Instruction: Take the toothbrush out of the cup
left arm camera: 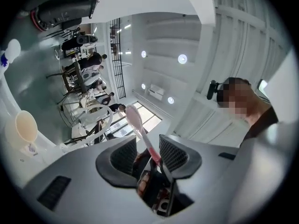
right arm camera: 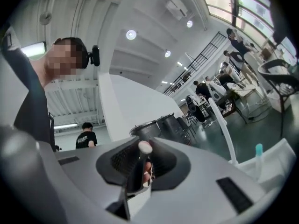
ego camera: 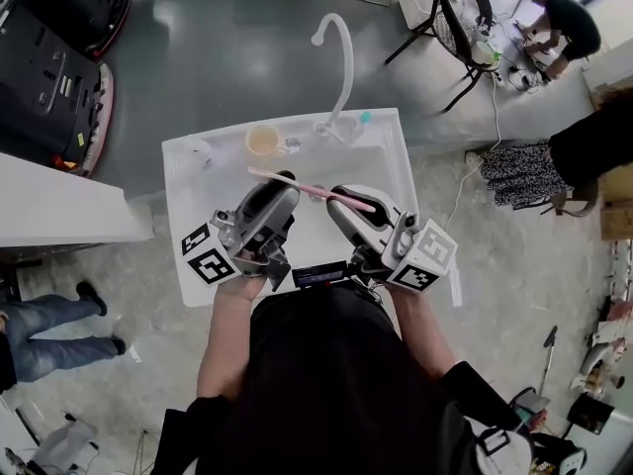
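A pink toothbrush point(ego camera: 315, 191) hangs level above the white sink top point(ego camera: 188, 206), spanning both grippers. My right gripper point(ego camera: 343, 204) is shut on its handle; in the right gripper view the handle's pale end point(right arm camera: 145, 146) sits pinched between the pads. My left gripper point(ego camera: 281, 192) stands open around the other end: in the left gripper view the shaft point(left arm camera: 148, 146) runs through the gap and the brush head point(left arm camera: 133, 115) pokes out past the tips. The beige cup point(ego camera: 262, 141) stands apart at the back of the sink top, shown also as the cup point(left arm camera: 25, 127) in the left gripper view.
A white curved faucet point(ego camera: 341, 57) rises at the sink's back edge, with a small teal item point(ego camera: 365, 118) beside it. A black machine point(ego camera: 49, 57) stands far left, a chair point(ego camera: 460, 13) and a crouching person point(ego camera: 564, 23) at the upper right, legs point(ego camera: 45, 330) at the left.
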